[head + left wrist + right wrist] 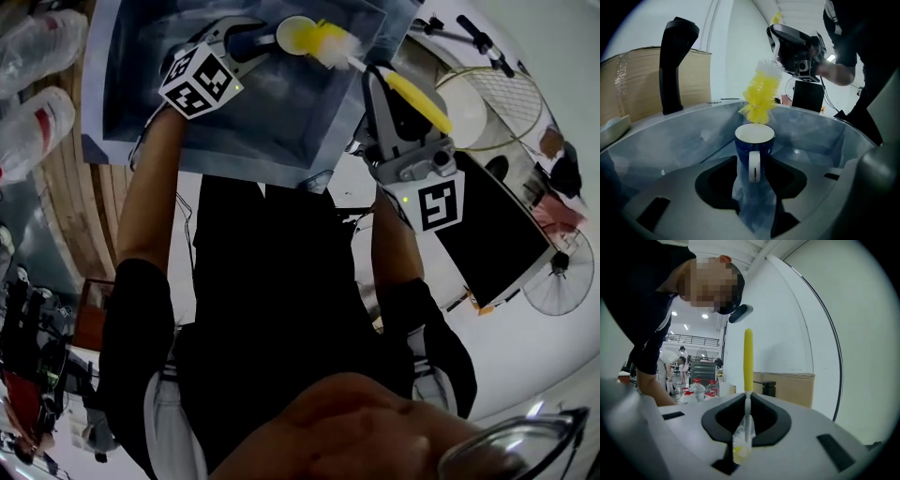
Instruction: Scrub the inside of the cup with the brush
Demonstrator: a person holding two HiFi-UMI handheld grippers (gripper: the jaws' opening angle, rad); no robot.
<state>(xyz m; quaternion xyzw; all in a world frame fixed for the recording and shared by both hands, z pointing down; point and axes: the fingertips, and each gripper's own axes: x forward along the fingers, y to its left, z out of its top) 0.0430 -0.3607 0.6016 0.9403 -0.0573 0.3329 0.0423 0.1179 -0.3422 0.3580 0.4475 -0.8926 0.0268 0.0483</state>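
A blue cup [292,34] with a white inside stands upright in the grey sink [141,56]. In the left gripper view the cup [754,145] sits between the jaws with its handle toward the camera. My left gripper [258,42] stands wide around it, and I see no pad pressing on it. My right gripper [386,82] is shut on the yellow handle of the brush [330,45]. The brush [760,93] has its yellow bristles just above the cup's rim, outside the cup. In the right gripper view the brush [748,362] runs straight out between the jaws of the right gripper [745,427].
The sink wall [670,140] rings the cup. A black upright fixture [675,61] and a cardboard box [637,79] stand behind the sink. Water bottles [37,42] lie at the left. A black-topped table [487,234] and a fan [562,281] are at the right.
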